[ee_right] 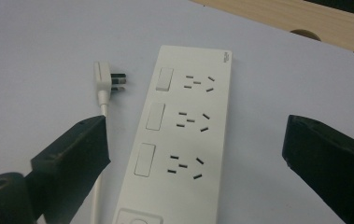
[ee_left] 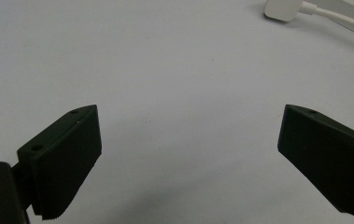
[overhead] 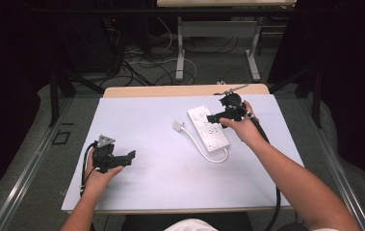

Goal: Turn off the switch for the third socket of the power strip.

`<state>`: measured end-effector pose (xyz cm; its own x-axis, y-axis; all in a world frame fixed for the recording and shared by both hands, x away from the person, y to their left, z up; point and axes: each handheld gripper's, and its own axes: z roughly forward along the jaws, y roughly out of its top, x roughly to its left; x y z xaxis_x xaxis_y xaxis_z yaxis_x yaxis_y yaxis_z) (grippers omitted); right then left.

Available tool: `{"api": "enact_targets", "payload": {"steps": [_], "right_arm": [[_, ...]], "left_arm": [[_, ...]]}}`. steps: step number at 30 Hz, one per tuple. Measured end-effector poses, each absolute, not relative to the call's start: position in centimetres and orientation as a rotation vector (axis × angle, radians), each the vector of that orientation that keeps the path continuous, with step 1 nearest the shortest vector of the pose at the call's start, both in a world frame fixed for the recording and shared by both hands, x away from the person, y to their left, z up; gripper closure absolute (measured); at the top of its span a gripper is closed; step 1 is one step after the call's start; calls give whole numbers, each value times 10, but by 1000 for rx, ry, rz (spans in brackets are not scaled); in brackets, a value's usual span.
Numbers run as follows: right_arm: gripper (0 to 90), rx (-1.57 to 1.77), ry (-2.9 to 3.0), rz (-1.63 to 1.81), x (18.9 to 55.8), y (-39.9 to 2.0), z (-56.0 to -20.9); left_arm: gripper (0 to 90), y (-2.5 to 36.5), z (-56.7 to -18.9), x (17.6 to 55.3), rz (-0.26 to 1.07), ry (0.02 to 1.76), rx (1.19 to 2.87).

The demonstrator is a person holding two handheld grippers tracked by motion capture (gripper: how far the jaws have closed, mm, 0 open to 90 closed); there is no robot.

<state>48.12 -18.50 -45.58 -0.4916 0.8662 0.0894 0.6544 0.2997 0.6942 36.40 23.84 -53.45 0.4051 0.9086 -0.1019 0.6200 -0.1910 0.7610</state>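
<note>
A white power strip (overhead: 208,127) (ee_right: 184,135) lies on the white sheet, with three socket groups and rocker switches. Its white cable (overhead: 204,148) loops round to a white plug (overhead: 178,126) (ee_right: 105,80) lying loose to the strip's left, prongs bare. My right gripper (overhead: 215,117) (ee_right: 193,154) hovers over the strip, open, its jaws wide on either side of it and holding nothing. At the sheet's left my left gripper (overhead: 130,158) (ee_left: 188,158) is open over bare sheet. The plug (ee_left: 284,9) and cable show at the top right of the left gripper view.
The white sheet (overhead: 151,159) covers most of a wooden table (overhead: 170,90), whose far edge has a round hole (ee_right: 303,33). Beyond the table stand desk legs (overhead: 181,53) and tangled floor cables (overhead: 141,62).
</note>
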Motion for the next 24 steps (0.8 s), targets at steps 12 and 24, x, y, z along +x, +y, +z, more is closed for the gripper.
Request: {"api": "enact_targets", "payload": {"steps": [12, 24], "right_arm": [[0, 1329, 2257, 1009, 457, -195, -459], [0, 1288, 2266, 1050, 434, -203, -471]], "left_arm": [[60, 237, -535, 364, 496, 1302, 1912], [60, 238, -534, 363, 493, 1302, 1919]]}}
